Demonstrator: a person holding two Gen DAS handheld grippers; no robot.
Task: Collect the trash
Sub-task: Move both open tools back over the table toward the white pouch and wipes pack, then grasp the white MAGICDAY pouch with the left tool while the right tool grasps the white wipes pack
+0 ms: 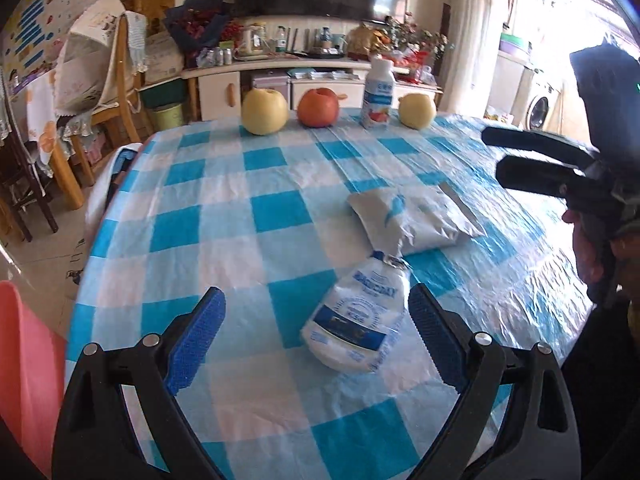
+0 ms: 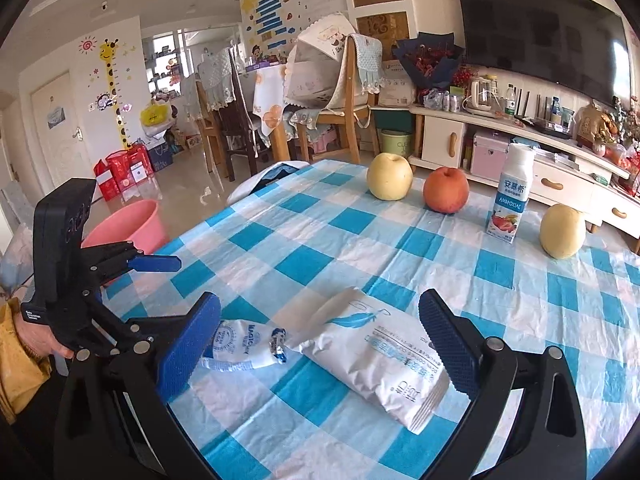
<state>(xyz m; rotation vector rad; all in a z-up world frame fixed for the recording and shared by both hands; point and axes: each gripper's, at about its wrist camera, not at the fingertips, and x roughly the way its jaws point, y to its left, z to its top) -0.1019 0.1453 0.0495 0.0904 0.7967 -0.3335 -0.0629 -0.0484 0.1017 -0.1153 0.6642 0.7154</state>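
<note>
A crumpled white and blue snack wrapper point(image 1: 358, 318) lies on the checked tablecloth point(image 1: 240, 216), between the fingers of my open left gripper point(image 1: 314, 312), nearer the right finger. It also shows in the right wrist view point(image 2: 244, 350). A larger white pouch with a blue feather print point(image 1: 416, 216) lies just behind it. In the right wrist view the pouch point(image 2: 380, 356) lies between the fingers of my open right gripper point(image 2: 320, 320). A pink bin point(image 2: 128, 226) stands on the floor left of the table; its rim shows in the left wrist view point(image 1: 28, 344).
At the table's far edge stand a yellow apple point(image 1: 265, 111), a red apple point(image 1: 318, 107), a yogurt bottle point(image 1: 378, 94) and another yellow apple point(image 1: 417, 110). Wooden chairs point(image 1: 116, 92) and a TV cabinet point(image 1: 288, 80) stand beyond. The table's left edge point(image 1: 92, 240) drops off.
</note>
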